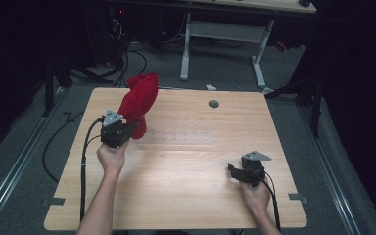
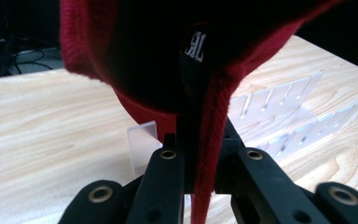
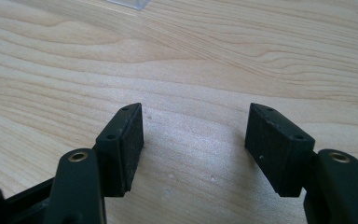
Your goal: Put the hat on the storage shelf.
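Observation:
A red knit hat (image 1: 139, 100) hangs above the left part of the wooden table (image 1: 186, 196), held up by my left gripper (image 1: 127, 128). From the left gripper view, that gripper (image 2: 200, 154) is shut on the hat's red rim (image 2: 212, 140), with a black label (image 2: 196, 46) showing inside the hat's dark opening. A clear plastic rack (image 1: 176, 138) lies flat on the table just right of the hat, seen again as slotted plastic (image 2: 279, 112). My right gripper (image 1: 234, 170) rests low near the table's right front; its jaws (image 3: 193, 140) stand open over bare wood.
A round grey grommet (image 1: 213, 104) sits at the table's far middle. Cables (image 1: 83, 161) trail off the left edge. A white-legged desk (image 1: 223, 44) stands behind the table. Dark floor surrounds it.

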The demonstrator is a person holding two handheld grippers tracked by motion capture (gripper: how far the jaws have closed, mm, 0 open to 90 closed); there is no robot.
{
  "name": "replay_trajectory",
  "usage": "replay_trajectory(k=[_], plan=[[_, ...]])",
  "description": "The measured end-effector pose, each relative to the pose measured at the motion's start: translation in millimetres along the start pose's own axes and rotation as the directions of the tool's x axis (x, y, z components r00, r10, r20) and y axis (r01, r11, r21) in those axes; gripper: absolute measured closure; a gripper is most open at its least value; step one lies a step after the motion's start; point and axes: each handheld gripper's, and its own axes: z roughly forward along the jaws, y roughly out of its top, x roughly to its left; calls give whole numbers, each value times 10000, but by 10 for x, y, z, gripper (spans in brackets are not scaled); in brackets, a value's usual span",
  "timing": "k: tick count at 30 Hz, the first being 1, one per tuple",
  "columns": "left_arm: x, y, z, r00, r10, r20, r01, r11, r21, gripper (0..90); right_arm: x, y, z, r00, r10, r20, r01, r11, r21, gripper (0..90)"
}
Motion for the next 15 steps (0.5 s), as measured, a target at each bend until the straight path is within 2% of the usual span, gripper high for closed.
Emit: replay_trajectory(k=[9,15], plan=[[36,-85,-27,9998,-192,12,192,9998,-3,844,1,-1,0,10000,-11,4,11,10000,-3,374],[43,-91,-45,9995,-301,-72,303,9992,258,837,1,-1,0,10000,-13,-11,13,10000,-3,371]])
